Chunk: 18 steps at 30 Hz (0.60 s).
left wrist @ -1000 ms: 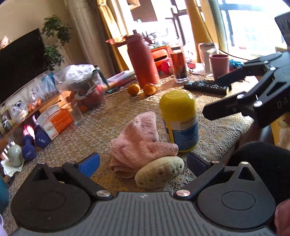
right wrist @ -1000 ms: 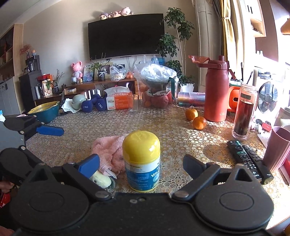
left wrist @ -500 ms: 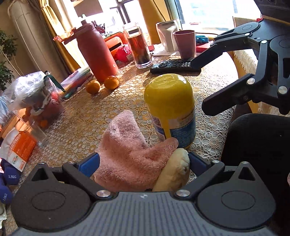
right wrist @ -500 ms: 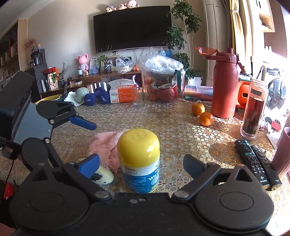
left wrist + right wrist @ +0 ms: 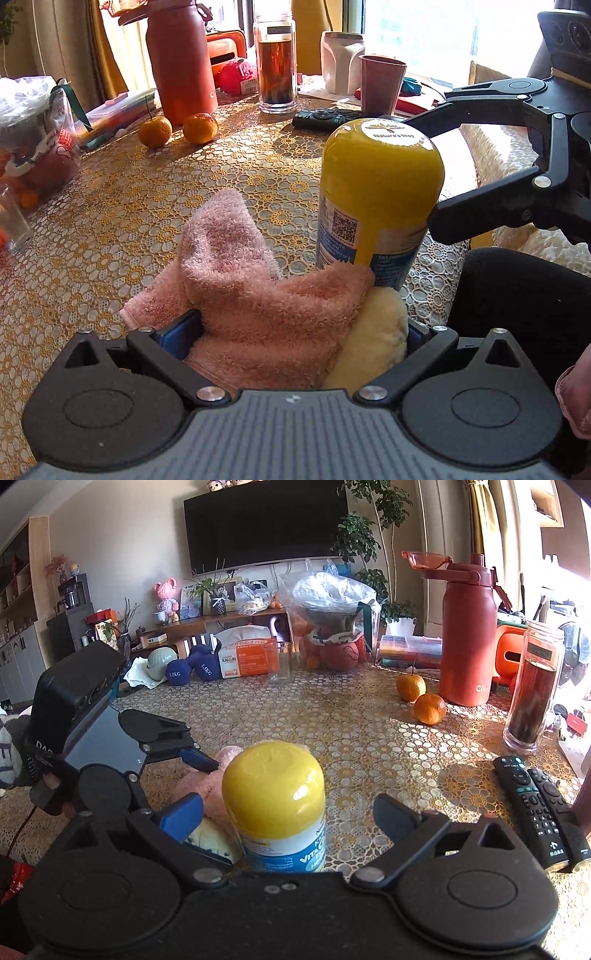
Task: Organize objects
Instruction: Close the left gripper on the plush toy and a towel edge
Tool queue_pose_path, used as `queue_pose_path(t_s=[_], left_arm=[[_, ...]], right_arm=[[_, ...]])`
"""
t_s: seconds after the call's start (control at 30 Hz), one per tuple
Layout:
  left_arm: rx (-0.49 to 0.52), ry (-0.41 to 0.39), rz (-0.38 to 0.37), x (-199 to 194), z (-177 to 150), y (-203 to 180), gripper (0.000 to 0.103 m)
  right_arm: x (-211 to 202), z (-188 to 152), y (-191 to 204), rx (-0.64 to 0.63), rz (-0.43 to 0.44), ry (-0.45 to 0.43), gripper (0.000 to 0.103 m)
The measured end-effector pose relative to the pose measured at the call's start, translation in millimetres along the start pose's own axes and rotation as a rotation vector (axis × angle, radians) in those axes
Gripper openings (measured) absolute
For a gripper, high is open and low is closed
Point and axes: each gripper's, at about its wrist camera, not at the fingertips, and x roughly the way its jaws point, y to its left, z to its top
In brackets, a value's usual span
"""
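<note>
Left wrist view: the left tongs point(image 5: 295, 328) are narrowed around the pink towel point(image 5: 258, 288) and a yellow sponge point(image 5: 373, 339), both low on the tabletop point(image 5: 110, 206), so I judge nothing is sorted yet. Right wrist view: the right tongs point(image 5: 288, 816) stand wide open around the yellow-capped vitamin bottle point(image 5: 277, 805), not gripping it; oranges point(image 5: 428, 709) and remotes point(image 5: 532, 805) lie scattered.
</note>
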Motion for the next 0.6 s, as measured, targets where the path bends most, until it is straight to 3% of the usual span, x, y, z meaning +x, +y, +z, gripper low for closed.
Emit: queue_pose_path(t_s=[0.1,0.17,0.23,0.33,0.47,0.6], left_arm=[[0.003,-0.009,0.023,-6,0,-6,0.091],[-0.013,-0.020,0.029,-13,2,-8,0.075],[-0.049,-0.033,0.022,-21,5,-6,0.052],[-0.116,-0.034,0.039,-28,7,-3,0.045],[-0.176,-0.045,0.082,-41,12,-4,0.044],[-0.259,-0.110,0.076,-72,24,-2,0.043]], right_arm=[[0,1,-3,0.009,-0.002,0.002,0.099],[-3,1,-3,0.006,-0.009,-0.004,0.099],[-5,1,-4,0.003,-0.012,-0.007,0.099],[-10,-1,-4,-0.010,-0.013,-0.012,0.099],[-12,-6,0,-0.058,0.006,-0.007,0.099],[-6,-12,8,-0.135,-0.002,0.007,0.098]])
